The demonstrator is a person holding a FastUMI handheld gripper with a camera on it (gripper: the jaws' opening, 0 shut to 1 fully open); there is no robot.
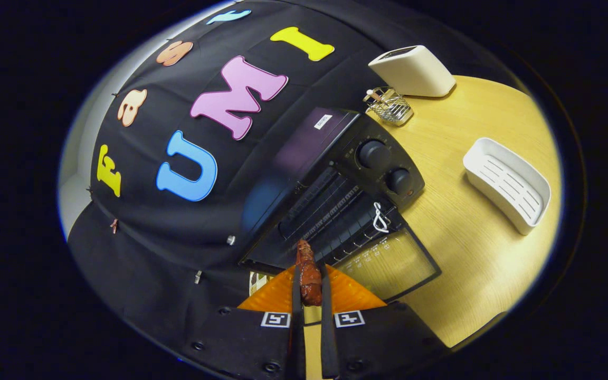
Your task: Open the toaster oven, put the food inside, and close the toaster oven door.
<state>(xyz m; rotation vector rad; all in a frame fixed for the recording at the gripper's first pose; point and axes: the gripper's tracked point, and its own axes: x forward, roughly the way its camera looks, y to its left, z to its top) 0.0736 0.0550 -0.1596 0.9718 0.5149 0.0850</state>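
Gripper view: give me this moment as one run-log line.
gripper: shut on food | food: reddish-brown piece, at oven mouth | toaster oven: door open, rack bare

A white slotted tray [510, 184], a small wire basket [389, 105] and a white box-shaped appliance [414, 71] are seen on the wooden table [473, 253].

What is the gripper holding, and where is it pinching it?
A reddish-brown piece of food, pinched by both fingers along its lower sides; its top end pokes out toward the open toaster oven.

- Your gripper [310, 274] is rolled sideways, tilted well off level.
- Both fingers [326, 295] stand close together, nearly parallel, clamped on the reddish-brown piece of food [309, 272] held between them.
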